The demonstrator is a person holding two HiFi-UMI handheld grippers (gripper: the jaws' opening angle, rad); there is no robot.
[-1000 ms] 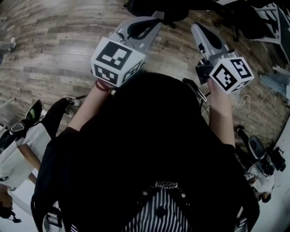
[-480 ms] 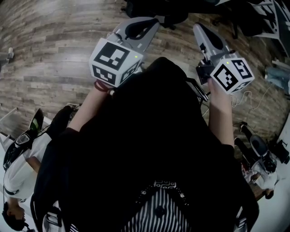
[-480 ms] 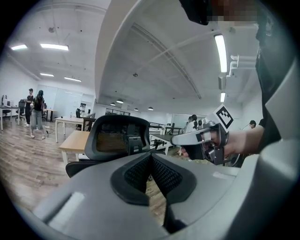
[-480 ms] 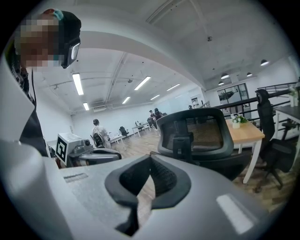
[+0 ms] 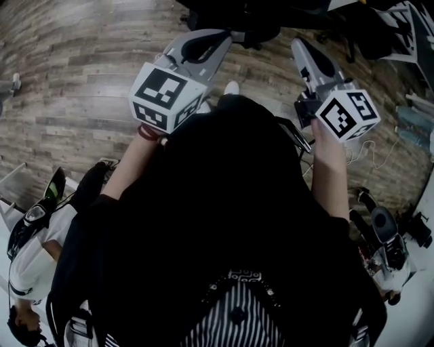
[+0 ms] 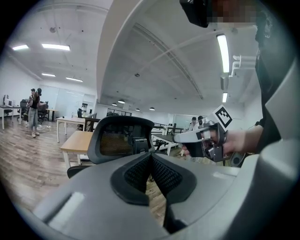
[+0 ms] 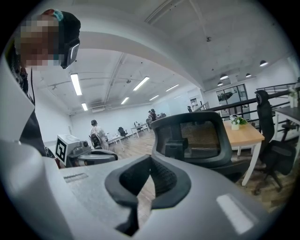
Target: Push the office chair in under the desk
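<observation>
The black office chair (image 6: 123,139) stands a short way ahead of both grippers, its mesh back (image 7: 197,138) facing me. Behind it is a light wooden desk (image 6: 77,140), seen also as the desk (image 7: 243,133) in the right gripper view. In the head view the chair (image 5: 254,15) is a dark shape at the top edge. My left gripper (image 5: 229,35) and right gripper (image 5: 297,45) are held side by side in the air, pointing at the chair without touching it. The left gripper (image 6: 150,157) and the right gripper (image 7: 150,161) are both shut with nothing between the pads.
A second black chair (image 7: 271,140) stands right of the desk, which carries a small plant (image 7: 236,122). More desks and standing people (image 6: 33,110) fill the far room. Wooden floor (image 5: 74,74) lies around me. A person (image 5: 27,257) and gear (image 5: 390,237) are close at my sides.
Both grippers have edged slightly forward toward the chair, staying shut. A white shoe tip now shows below the left gripper, and the bystander at lower left has shifted.
</observation>
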